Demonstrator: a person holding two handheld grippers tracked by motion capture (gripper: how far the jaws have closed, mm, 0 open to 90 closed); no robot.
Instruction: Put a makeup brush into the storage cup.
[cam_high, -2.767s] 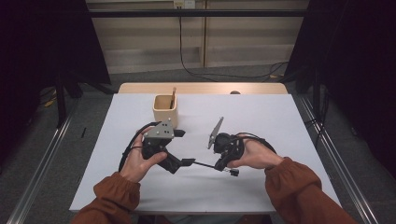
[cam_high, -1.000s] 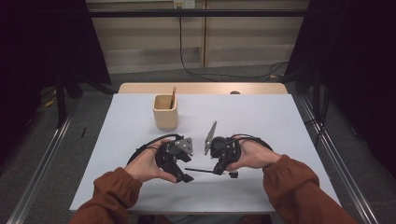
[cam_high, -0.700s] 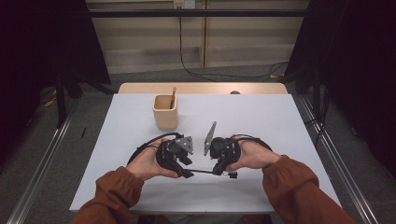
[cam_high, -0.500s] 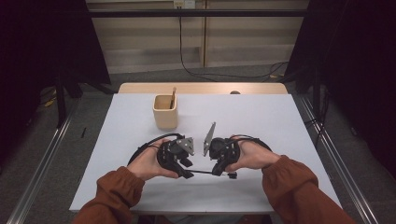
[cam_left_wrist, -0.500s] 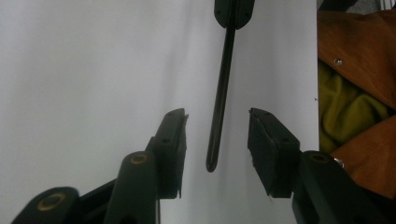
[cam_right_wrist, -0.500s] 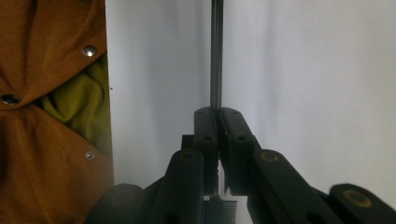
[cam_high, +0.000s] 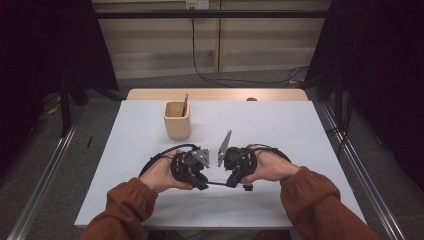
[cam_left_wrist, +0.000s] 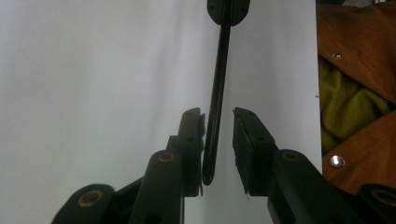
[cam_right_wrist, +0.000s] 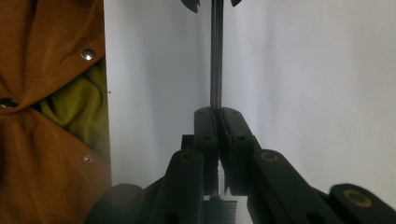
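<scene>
A thin black comb (cam_right_wrist: 222, 212) lies level just above the white table (cam_high: 280, 130), and its long tail handle (cam_left_wrist: 219, 70) spans the gap between the two grippers. My right gripper (cam_right_wrist: 217, 112) is shut on the comb next to its teeth. My left gripper (cam_left_wrist: 219, 114) faces it, and its jaws have just been closing around the handle's tip. One pad (cam_left_wrist: 201, 135) is against the handle, while the other pad (cam_left_wrist: 240, 140) stands apart from it. In the high view the left gripper (cam_high: 201, 182), the right gripper (cam_high: 233, 182) and the comb (cam_high: 217, 183) sit near the table's front.
A wooden cup (cam_high: 177, 122) with a stick (cam_high: 185, 102) in it stands behind the left hand. The person's brown snap-buttoned jacket (cam_right_wrist: 42, 56) over a yellow garment (cam_left_wrist: 345, 107) is close behind the front edge. Bare tabletop lies to the right and at the back.
Since the earliest frame both hands have come toward the front edge and the left gripper has swung round to face the right one. Over the last second neither hand has shifted.
</scene>
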